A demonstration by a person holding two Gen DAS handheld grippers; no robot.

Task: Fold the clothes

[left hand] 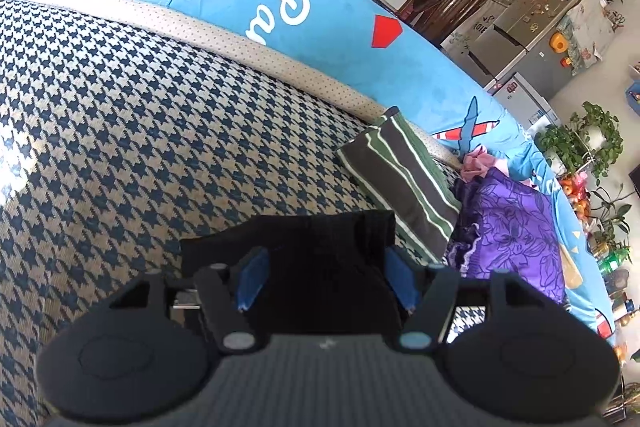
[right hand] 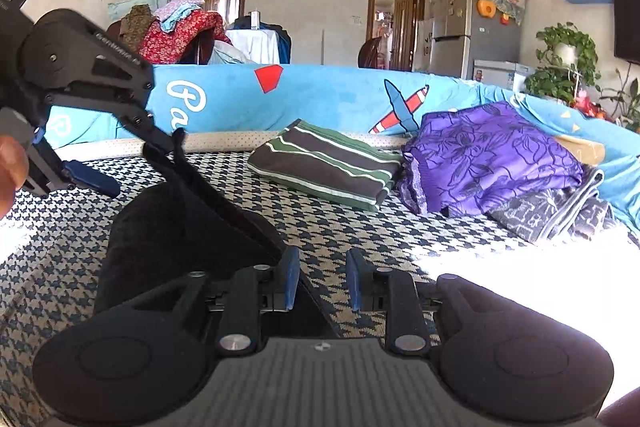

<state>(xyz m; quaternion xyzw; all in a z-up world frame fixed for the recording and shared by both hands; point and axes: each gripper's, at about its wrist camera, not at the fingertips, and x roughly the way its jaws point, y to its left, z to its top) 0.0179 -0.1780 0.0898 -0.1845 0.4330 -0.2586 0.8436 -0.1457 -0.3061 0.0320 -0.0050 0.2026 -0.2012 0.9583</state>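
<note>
A black garment [left hand: 320,259] [right hand: 180,227] lies bunched on the houndstooth bed cover [left hand: 140,127] [right hand: 360,227]. My left gripper [left hand: 326,279] stands open above it, its blue pads [left hand: 252,279] wide apart, with the black cloth between and below them and neither pad pressing on it. In the right wrist view the left gripper [right hand: 136,167] reaches in from the upper left, and a fold of the black cloth rises to its upper finger. My right gripper [right hand: 322,279] is open at the garment's right edge; only bed cover shows between its pads.
A folded green, brown and white striped garment [left hand: 400,179] [right hand: 328,167] lies farther back, beside a crumpled purple floral one [left hand: 508,227] [right hand: 488,155] and a grey patterned piece [right hand: 552,215]. A blue printed blanket [left hand: 320,27] [right hand: 320,95] borders the bed. A hand [right hand: 10,171] shows at left.
</note>
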